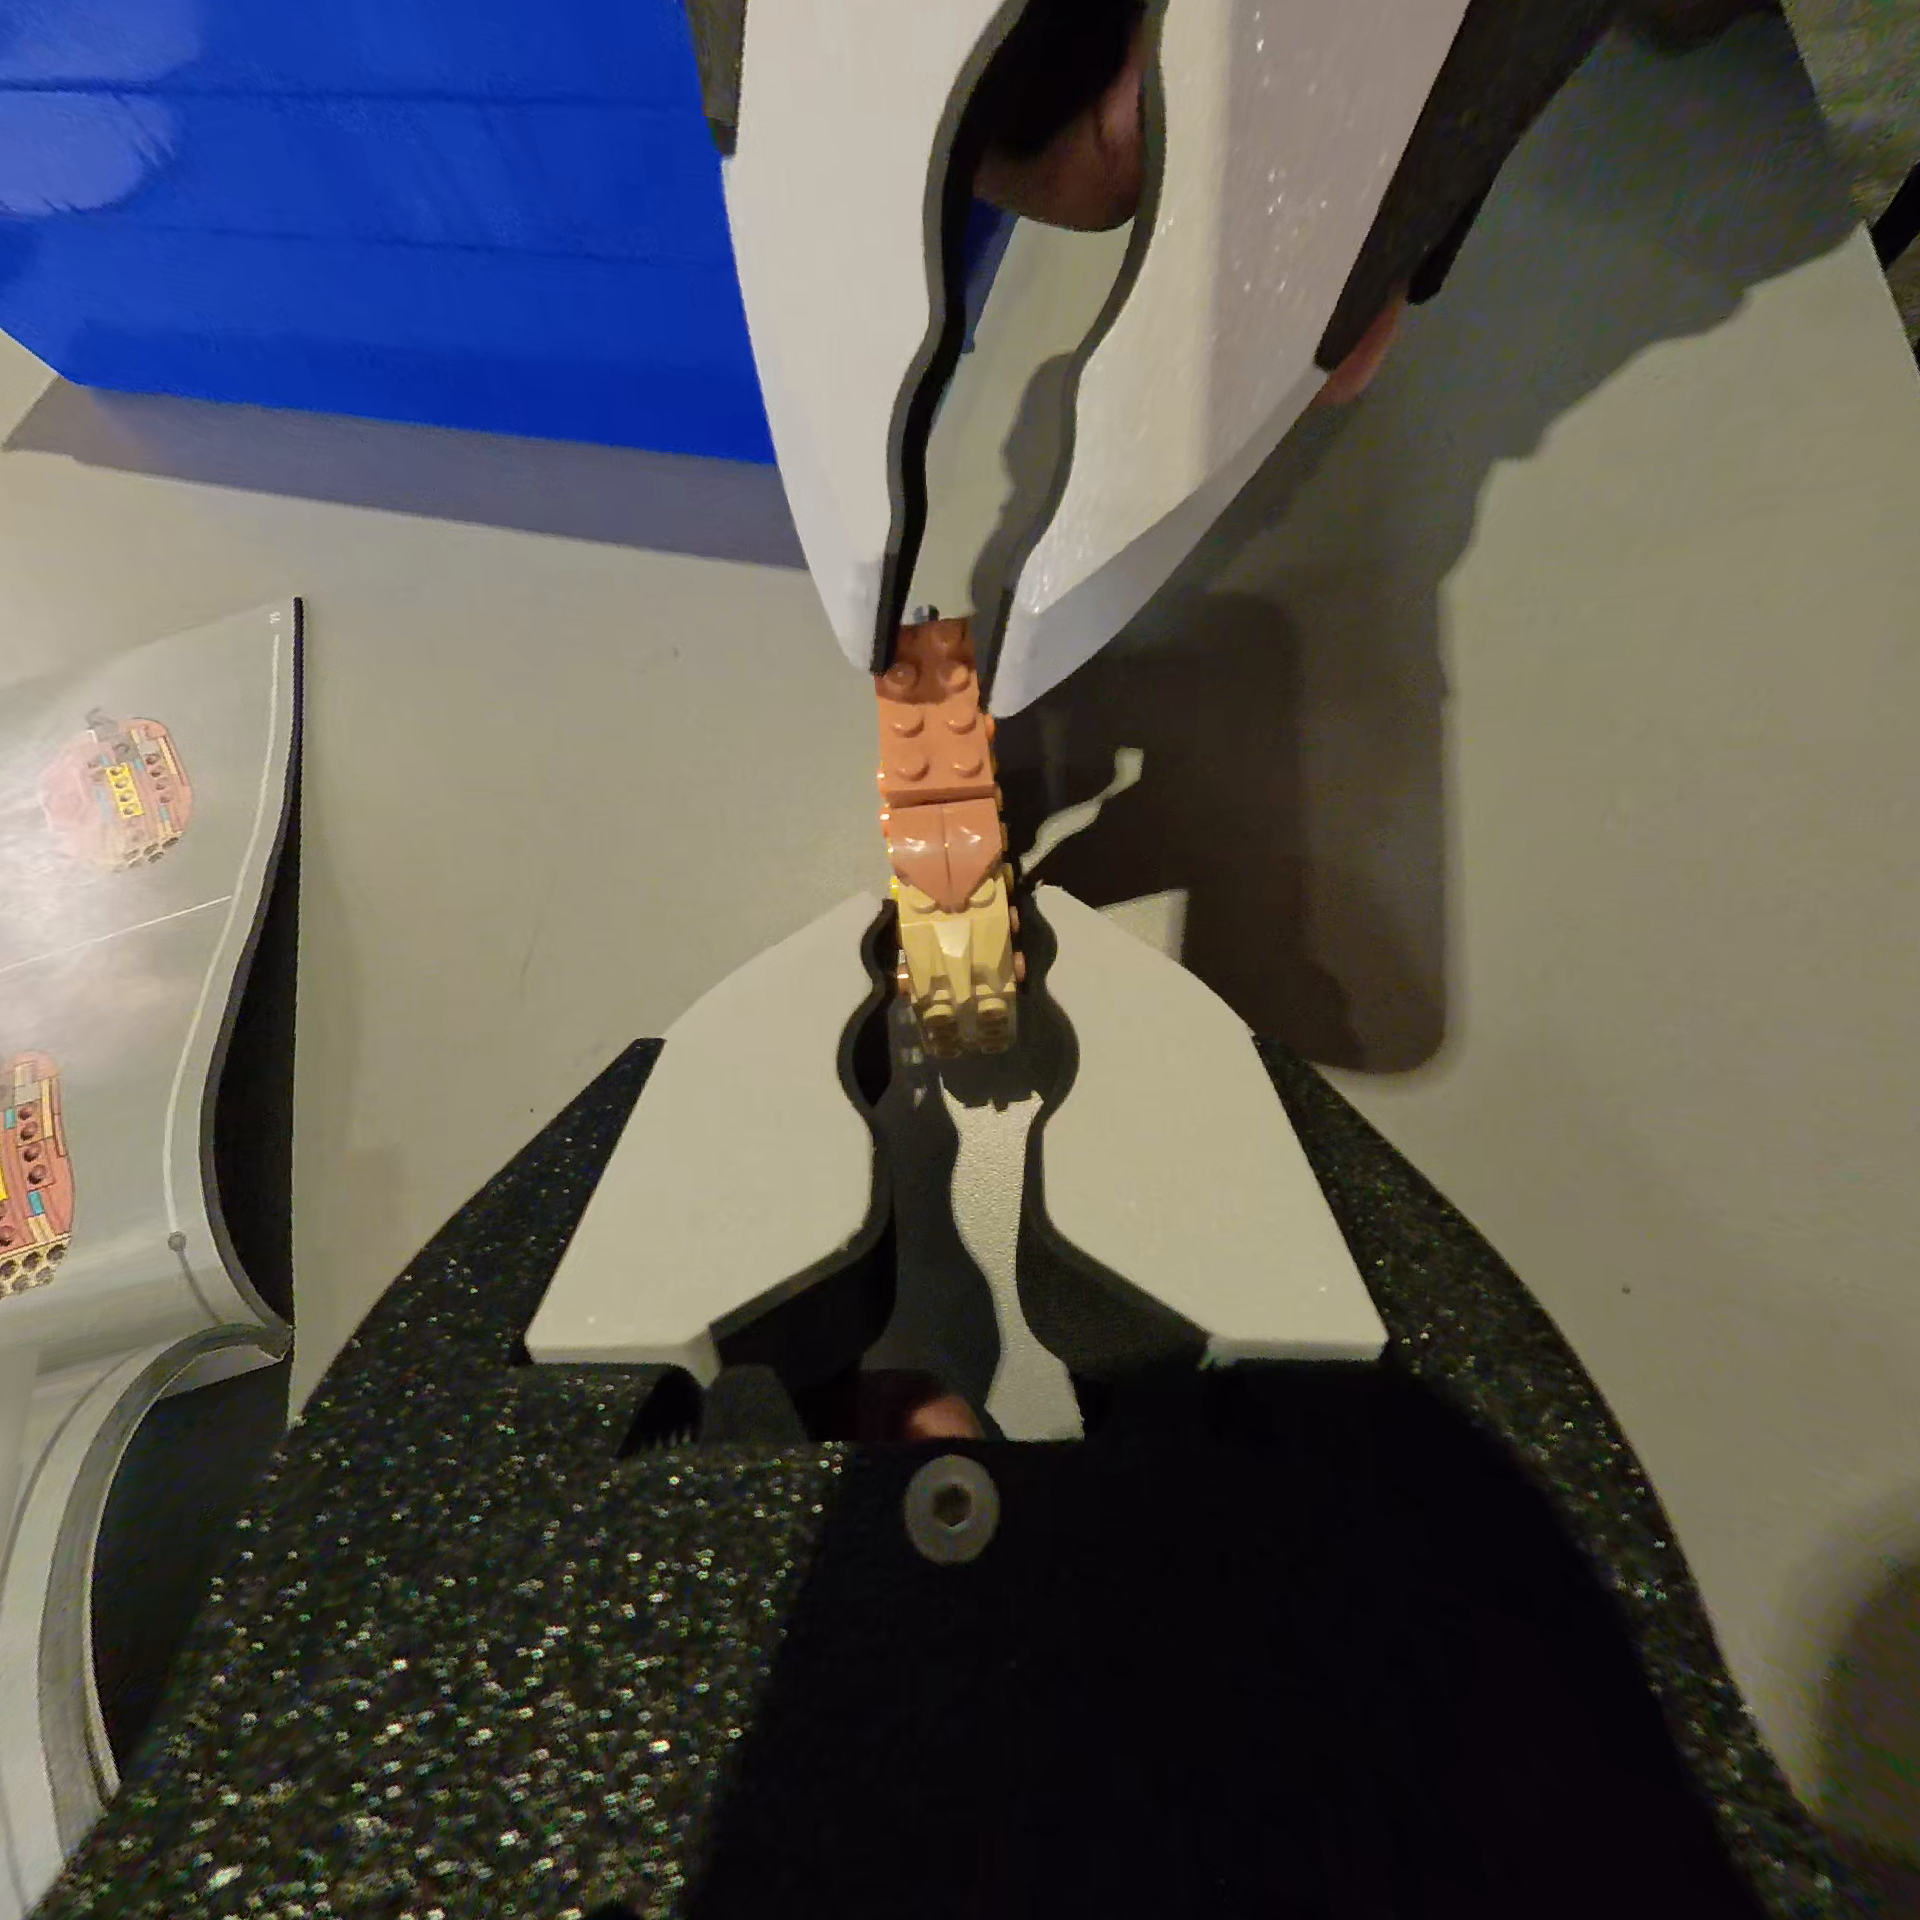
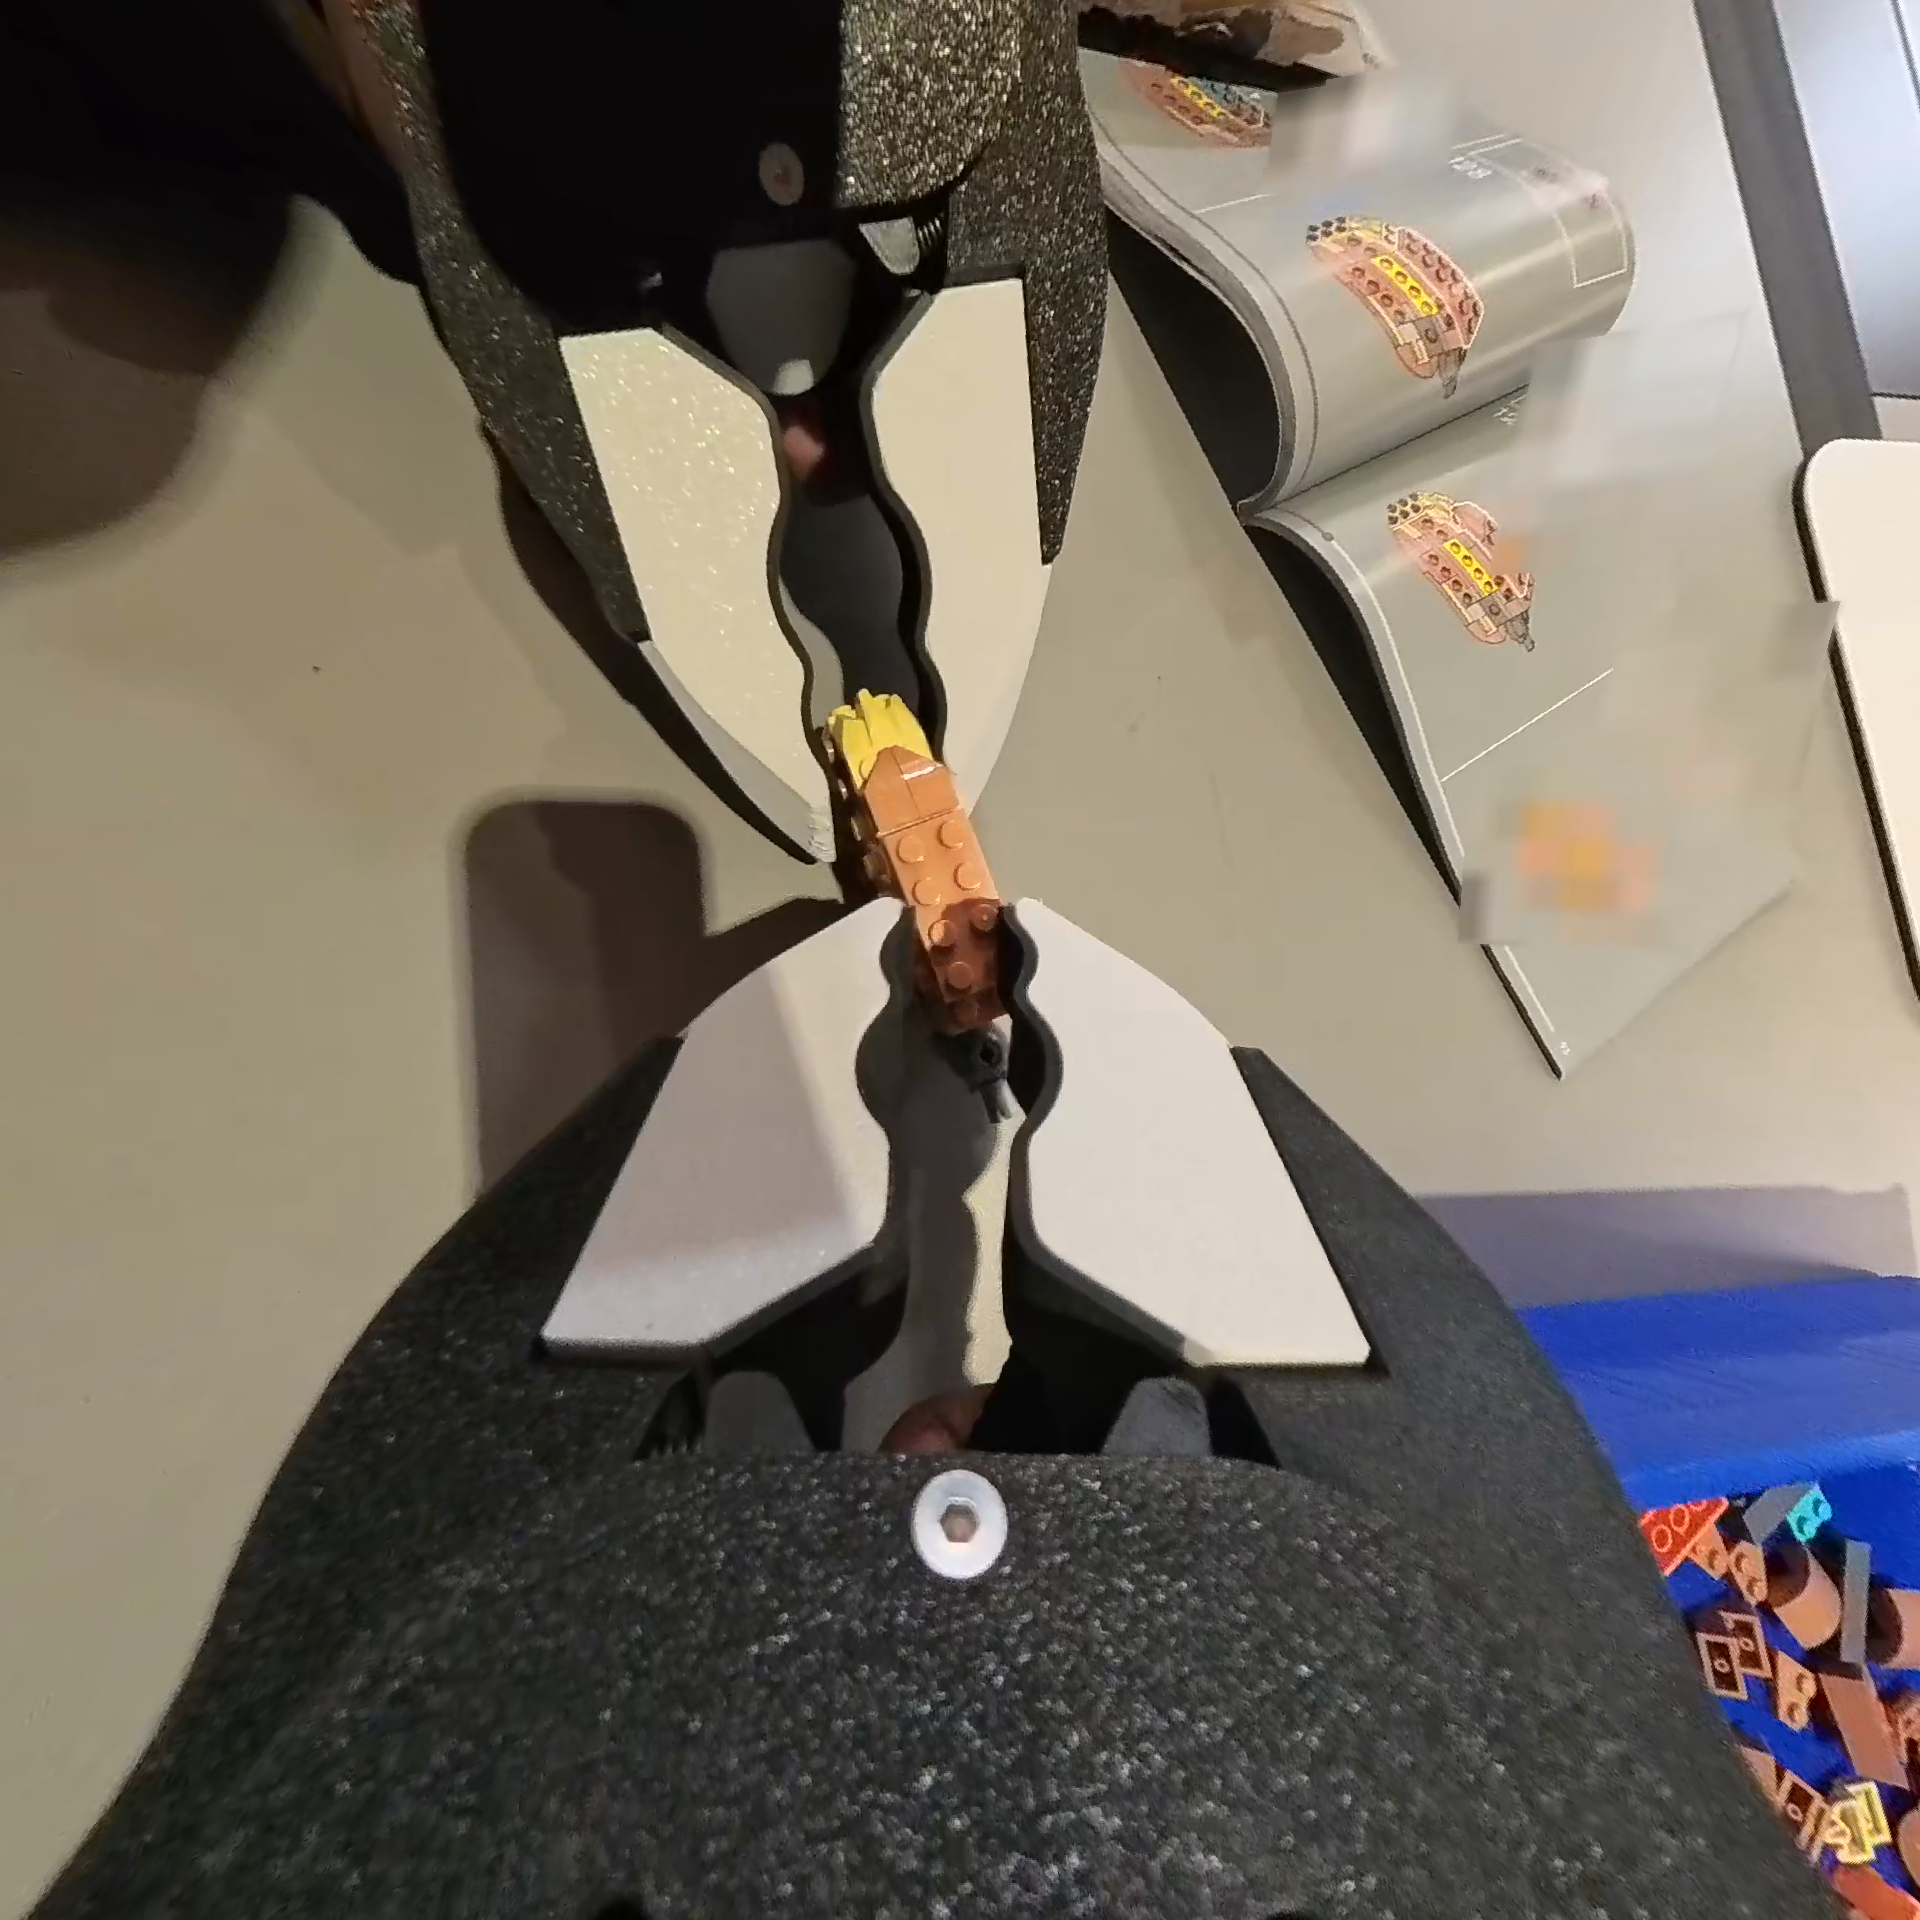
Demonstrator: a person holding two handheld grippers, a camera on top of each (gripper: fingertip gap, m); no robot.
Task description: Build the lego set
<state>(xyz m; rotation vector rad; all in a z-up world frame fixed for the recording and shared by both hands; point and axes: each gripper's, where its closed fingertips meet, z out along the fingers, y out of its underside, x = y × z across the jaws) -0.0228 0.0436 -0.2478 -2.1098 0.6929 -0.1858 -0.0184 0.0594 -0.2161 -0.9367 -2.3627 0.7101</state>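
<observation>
A: Where's the lego model point(image 1: 940, 831)?
B: Centre, above the table point(image 1: 582, 748), pinched at both ends: left gripper point(image 1: 951, 971) at 6 o'clock, right gripper point(image 1: 935, 649) at 12, both nearly closed.
A: Any writing?
B: The booklet point(image 2: 1455, 416) at 2 o'clock is blurred; blue bin point(image 2: 1714, 1382) cut off.

We hold our left gripper point(image 1: 954, 935) and right gripper point(image 2: 951, 961) tip to tip, pointing at each other. Each has its pale fingers point(image 1: 769, 1122) pinched nearly together at the tips, clamping opposite ends of the same small lego assembly point(image 1: 940, 831) between them.
</observation>
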